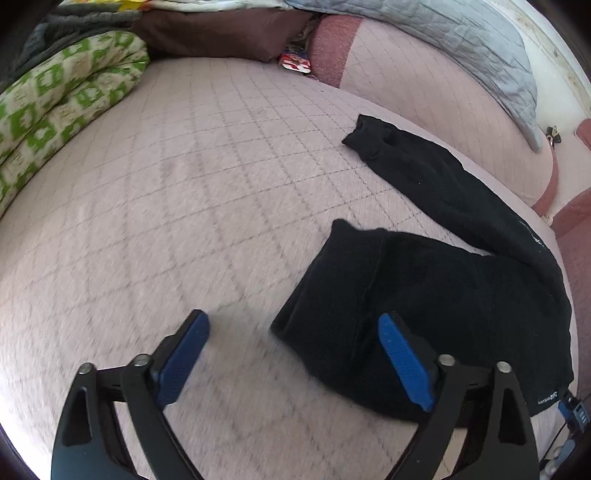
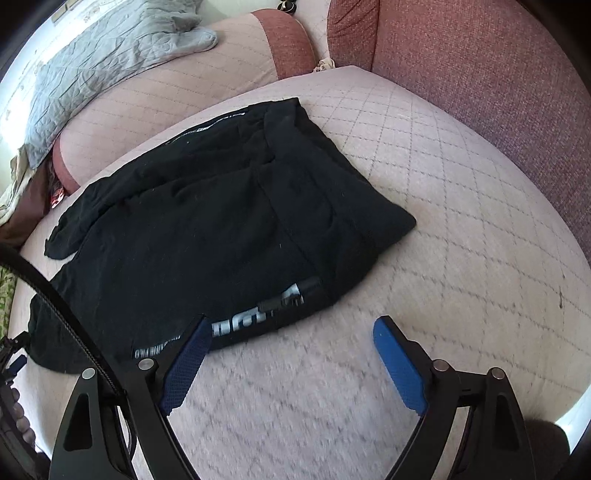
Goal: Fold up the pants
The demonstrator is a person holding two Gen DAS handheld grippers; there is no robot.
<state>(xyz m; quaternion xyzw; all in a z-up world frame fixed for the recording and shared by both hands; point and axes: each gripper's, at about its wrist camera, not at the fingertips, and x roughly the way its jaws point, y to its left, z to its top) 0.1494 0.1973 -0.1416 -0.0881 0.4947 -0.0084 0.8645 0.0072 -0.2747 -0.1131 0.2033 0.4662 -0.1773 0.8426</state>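
Note:
Black pants [image 1: 436, 295] lie crumpled on a quilted pink sofa seat [image 1: 184, 184]. One leg stretches away to the far cuff [image 1: 369, 136]; the other leg is doubled back toward me. My left gripper [image 1: 293, 325] is open and empty, with its right finger [image 1: 402, 358] over the near edge of the pants. In the right wrist view the pants [image 2: 207, 229] lie ahead and to the left, with white lettering [image 2: 255, 314] near the front edge. My right gripper [image 2: 291, 326] is open and empty; its left finger [image 2: 188, 358] is at the pants' front edge.
A green-patterned folded blanket [image 1: 62, 99] and a brown cushion [image 1: 221, 33] sit at the far left. A grey quilt [image 1: 476, 44] drapes the sofa back. A red-pink armrest [image 2: 480, 66] rises on the right. A black cable [image 2: 62, 310] crosses the right view's left side.

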